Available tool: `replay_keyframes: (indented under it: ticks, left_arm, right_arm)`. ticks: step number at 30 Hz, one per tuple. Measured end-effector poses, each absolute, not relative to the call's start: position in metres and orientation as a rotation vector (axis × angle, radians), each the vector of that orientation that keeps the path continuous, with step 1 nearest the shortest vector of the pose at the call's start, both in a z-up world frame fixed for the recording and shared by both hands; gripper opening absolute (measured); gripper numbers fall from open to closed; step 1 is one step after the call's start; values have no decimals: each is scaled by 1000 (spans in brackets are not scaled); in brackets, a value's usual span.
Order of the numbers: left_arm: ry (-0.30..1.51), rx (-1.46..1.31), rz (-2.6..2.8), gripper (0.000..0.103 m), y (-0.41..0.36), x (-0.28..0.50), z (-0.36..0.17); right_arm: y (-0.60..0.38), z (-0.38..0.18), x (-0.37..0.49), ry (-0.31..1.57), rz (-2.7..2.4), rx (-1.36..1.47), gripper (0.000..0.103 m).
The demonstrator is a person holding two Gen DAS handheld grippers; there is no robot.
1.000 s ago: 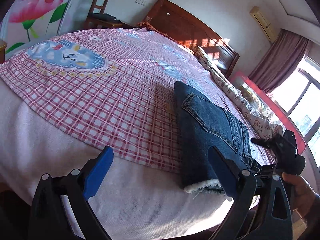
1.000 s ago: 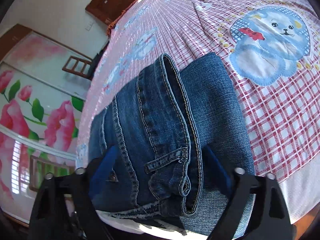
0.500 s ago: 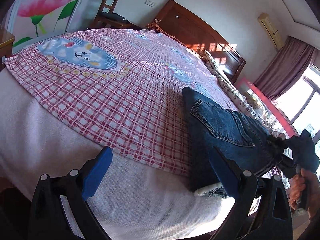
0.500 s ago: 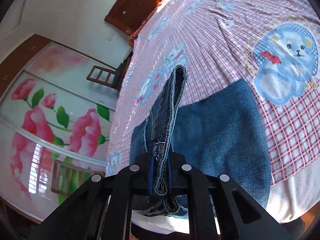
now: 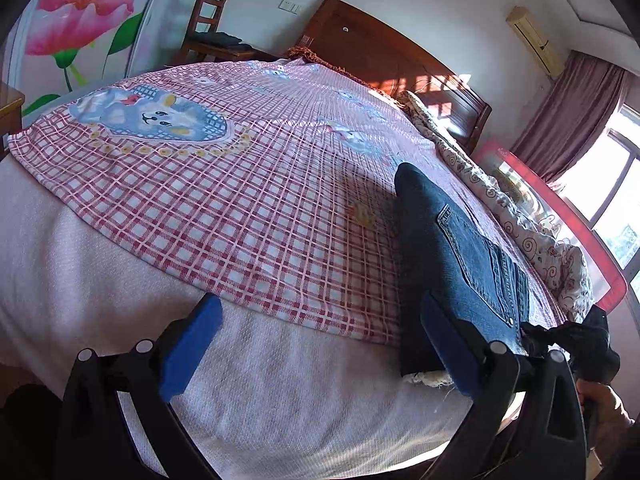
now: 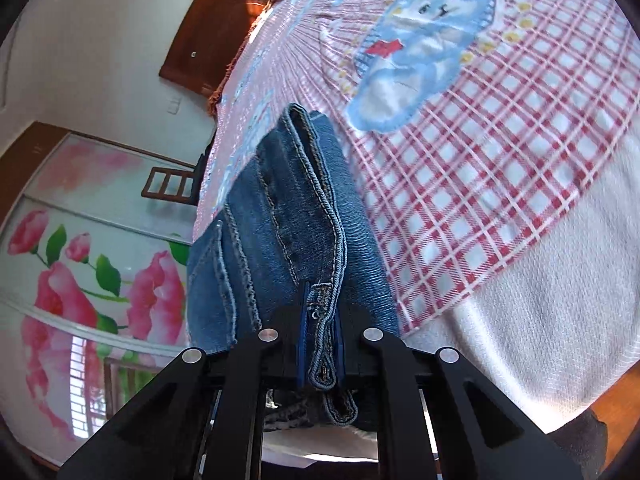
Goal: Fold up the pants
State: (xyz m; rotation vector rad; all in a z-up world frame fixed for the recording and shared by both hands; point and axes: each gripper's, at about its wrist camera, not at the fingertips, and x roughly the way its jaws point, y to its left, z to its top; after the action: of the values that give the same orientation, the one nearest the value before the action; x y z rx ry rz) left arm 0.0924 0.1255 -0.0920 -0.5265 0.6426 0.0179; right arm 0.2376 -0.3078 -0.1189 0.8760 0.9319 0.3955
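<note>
One folded pants [image 6: 304, 216] on one bed [image 5: 280, 392], right gripper [image 6: 320, 344] fingers clamped on waistband; left gripper [image 5: 316, 348] fingers spread, empty

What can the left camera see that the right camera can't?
Only the left view shows the window, the curtain, the open left claw with nothing in it, and the person's hand.

Only the right view shows the right claw shut on the jeans' waistband.

Both show the jeans, the checked blanket, the chair, the headboard and the flower wall.
</note>
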Motion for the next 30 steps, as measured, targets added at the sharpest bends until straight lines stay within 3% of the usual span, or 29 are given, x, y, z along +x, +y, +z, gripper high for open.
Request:
replay_keyframes:
  ticks: [5,9,16,20,24,30]
  left_arm:
    - [662,-513,24,100,124,92,-83]
    - [560,-495,-89,100,111,97,-36]
    - [541,-470,-476,101,42,183,25]
    - [715,-409,-458,101,7,239,0]
    - [960,-341,-353,100,-4,270,-61]
    - [916,-174,-310,101,-26,256,-66]
  right_arm:
    - [-310,-122,237,924,419,897,9]
    - [-311,-124,237,916,434,913,9]
    - [-321,-130,236,918,446,929,9]
    - [-326,-134,237,917,457,938,9]
    - [-332,-135,238,919,480,946,8]
    - [-337,-121,233,969,446,902,14]
